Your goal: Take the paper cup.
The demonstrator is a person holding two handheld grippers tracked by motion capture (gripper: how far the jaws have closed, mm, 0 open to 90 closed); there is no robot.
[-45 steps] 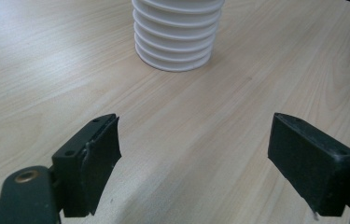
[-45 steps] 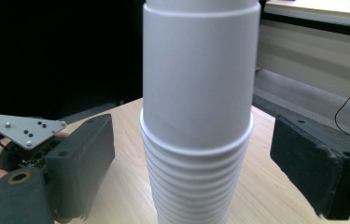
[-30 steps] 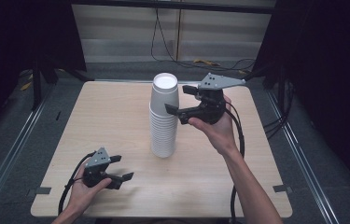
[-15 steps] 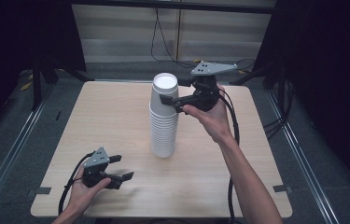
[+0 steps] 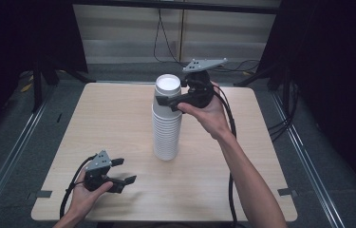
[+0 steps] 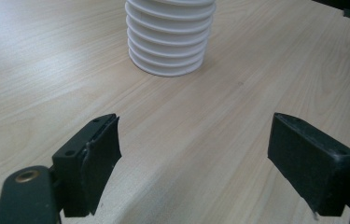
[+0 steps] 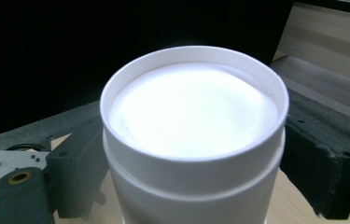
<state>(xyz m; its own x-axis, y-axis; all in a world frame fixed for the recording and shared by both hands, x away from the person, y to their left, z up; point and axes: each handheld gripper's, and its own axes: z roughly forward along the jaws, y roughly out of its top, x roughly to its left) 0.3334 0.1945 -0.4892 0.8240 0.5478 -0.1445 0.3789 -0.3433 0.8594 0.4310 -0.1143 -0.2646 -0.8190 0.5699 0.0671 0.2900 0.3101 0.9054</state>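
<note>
1 tall stack of white ribbed paper cups (image 5: 167, 124) is standing mid-table on the pale wooden table (image 5: 109, 118). The right gripper (image 5: 168, 101) is straddling the top cup, jaws spread, not yet squeezing. The left gripper (image 5: 122, 173) is resting open near the front edge.

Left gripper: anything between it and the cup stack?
No. In the left gripper view, bare table runs from the open left gripper to the foot of the cup stack.

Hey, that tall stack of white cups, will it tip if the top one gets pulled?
The stack of cups is tall on a narrow base, so a sideways tug probably tips it. Thin walls likely dent under the right gripper. Nested cups may lift together.
</note>
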